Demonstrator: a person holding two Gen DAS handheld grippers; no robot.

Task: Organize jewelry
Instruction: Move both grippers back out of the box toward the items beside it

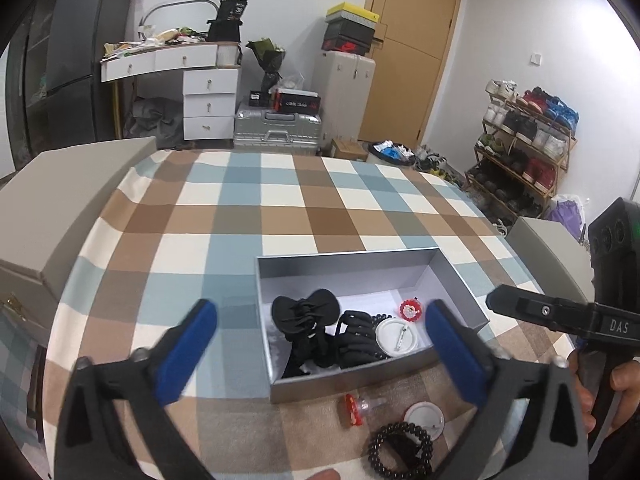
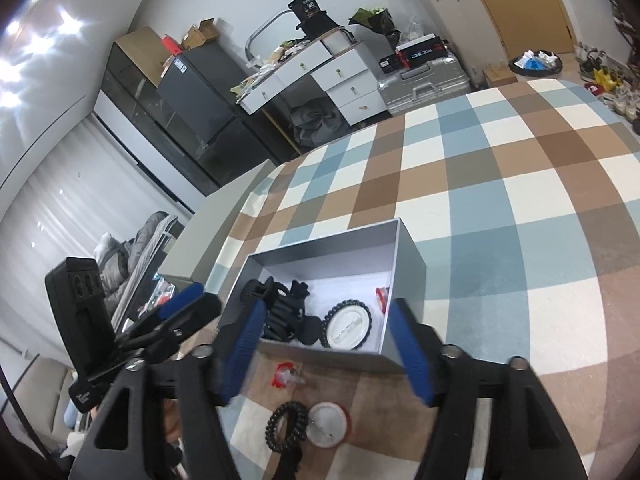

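Bead bracelet (image 1: 401, 450), badge (image 1: 425, 420) outside box (image 1: 344, 380)

Readable: white letters "DAS" on the black body of the right gripper (image 1: 532, 312), seen from the left wrist view. Number "36" in white on a black bag (image 2: 309, 7) above the white drawers. Red-and-white lettering on a dark box (image 1: 298, 101) upon the silver suitcase, too blurred to read. Nothing else legible.
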